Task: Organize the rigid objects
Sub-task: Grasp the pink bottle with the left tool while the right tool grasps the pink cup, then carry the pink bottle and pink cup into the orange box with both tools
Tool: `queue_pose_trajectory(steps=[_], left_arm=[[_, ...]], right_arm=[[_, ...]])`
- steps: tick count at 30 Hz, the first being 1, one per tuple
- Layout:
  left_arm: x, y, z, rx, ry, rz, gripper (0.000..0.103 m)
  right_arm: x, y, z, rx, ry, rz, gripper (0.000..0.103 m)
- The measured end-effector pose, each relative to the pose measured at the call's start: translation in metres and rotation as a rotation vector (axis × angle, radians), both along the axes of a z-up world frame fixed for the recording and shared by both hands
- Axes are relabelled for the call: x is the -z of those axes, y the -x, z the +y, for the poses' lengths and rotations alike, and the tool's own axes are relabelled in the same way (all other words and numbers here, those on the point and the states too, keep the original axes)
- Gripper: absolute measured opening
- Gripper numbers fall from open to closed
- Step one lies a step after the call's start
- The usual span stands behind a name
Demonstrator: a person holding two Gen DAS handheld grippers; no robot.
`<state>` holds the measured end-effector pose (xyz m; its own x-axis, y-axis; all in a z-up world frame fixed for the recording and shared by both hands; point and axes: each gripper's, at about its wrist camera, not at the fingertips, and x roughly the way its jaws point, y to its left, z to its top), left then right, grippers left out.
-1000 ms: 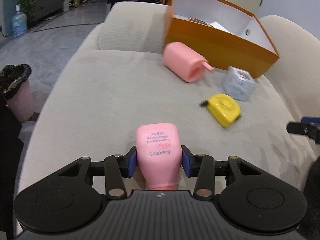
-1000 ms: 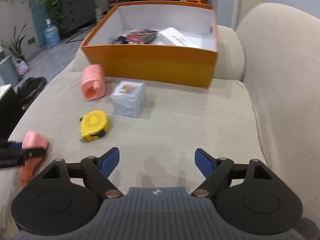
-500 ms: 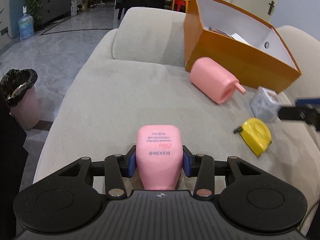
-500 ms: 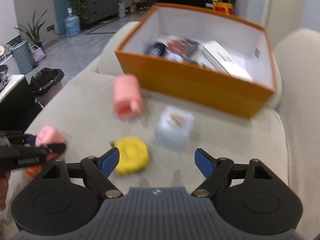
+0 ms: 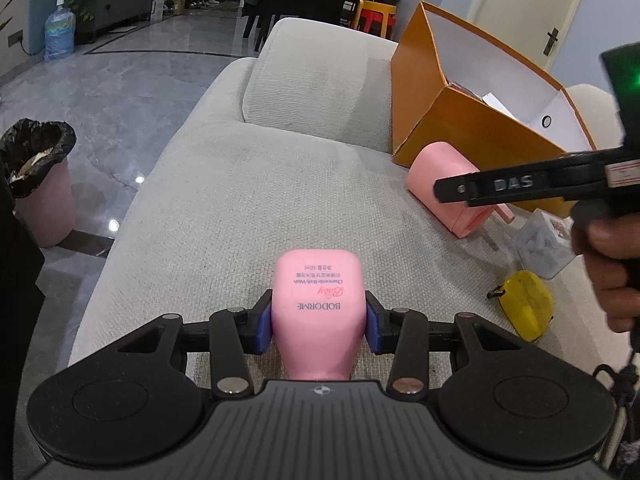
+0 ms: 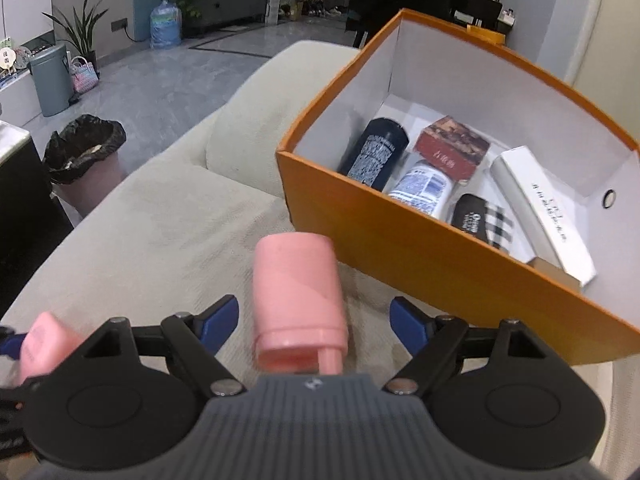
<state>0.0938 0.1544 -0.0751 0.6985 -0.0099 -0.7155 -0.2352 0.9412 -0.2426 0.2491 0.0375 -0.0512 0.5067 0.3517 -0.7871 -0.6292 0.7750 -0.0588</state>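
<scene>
Holding a pink bottle in my left gripper; my right gripper gapes around the pink cup beside the part-filled orange box.

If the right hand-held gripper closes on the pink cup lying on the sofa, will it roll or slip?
The pink cup lies on its rounded side, so it may roll. Its handle probably limits that. It looks rigid and smooth, so possibly slippery.

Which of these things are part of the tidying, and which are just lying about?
Part of the job:
- pink bottle in left claw
- pink cup
- yellow tape measure
- clear box
- orange box

Lying about:
- bin
- water jug
- plant
</scene>
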Motion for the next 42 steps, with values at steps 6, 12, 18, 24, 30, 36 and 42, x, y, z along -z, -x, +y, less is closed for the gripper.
queue_pose_trajectory(steps=[6, 12, 18, 24, 30, 36, 42], left_arm=[[-0.002, 0.002, -0.003, -0.002, -0.012, -0.007, 0.049], [-0.004, 0.003, -0.003, -0.004, -0.011, -0.005, 0.049], [-0.005, 0.004, -0.004, 0.006, -0.011, -0.001, 0.049], [-0.015, 0.003, -0.005, 0.028, -0.019, -0.007, 0.049], [-0.036, -0.008, -0.013, 0.061, -0.047, -0.038, 0.049], [-0.066, -0.033, -0.032, 0.128, -0.074, -0.081, 0.049], [-0.093, -0.067, -0.056, 0.214, -0.032, -0.103, 0.049]], right_arm=[[0.014, -0.010, 0.005, -0.012, 0.017, 0.028, 0.067], [0.012, -0.003, 0.003, -0.041, -0.001, 0.047, 0.055], [0.001, 0.003, -0.005, -0.038, -0.051, 0.073, 0.055], [-0.022, 0.016, -0.019, -0.046, -0.101, 0.070, 0.055], [-0.050, 0.021, -0.037, -0.043, -0.136, 0.035, 0.055], [-0.075, 0.014, -0.060, -0.004, -0.185, 0.003, 0.055], [-0.091, 0.007, -0.086, 0.033, -0.213, -0.020, 0.055]])
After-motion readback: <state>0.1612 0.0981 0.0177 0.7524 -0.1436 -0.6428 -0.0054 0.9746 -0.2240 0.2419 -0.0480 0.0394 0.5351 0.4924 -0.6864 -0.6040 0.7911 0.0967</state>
